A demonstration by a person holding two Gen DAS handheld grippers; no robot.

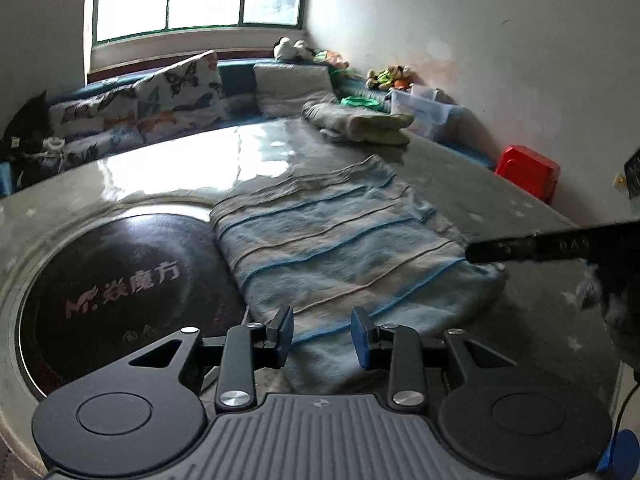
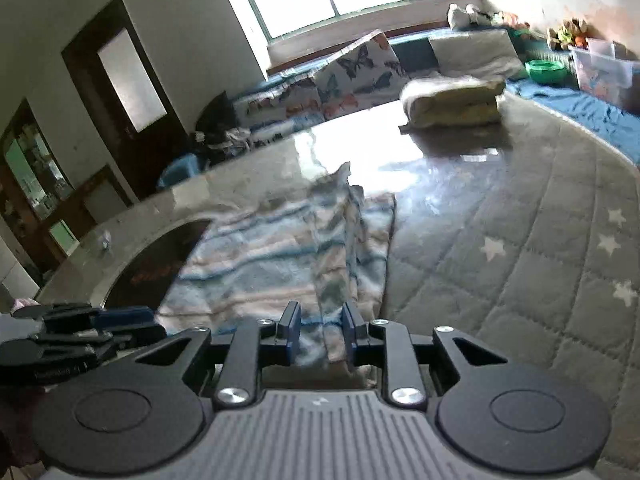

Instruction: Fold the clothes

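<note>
My left tool (image 1: pixel 322 334) hung released over the striped cloth (image 1: pixel 340 236), lying partly folded on the surface (image 2: pixel 520 240); my right tool (image 2: pixel 321 334) stood released at its edge. Folds remained.

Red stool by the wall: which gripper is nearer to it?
Right. The right gripper hangs over the striped cloth's edge on the red stool's side; the left gripper sits beside the black disc.

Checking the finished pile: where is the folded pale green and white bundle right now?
In both views, the folded pale green and white bundle lies at the table's far end, beyond the blue striped towel, near the green bowl.
</note>
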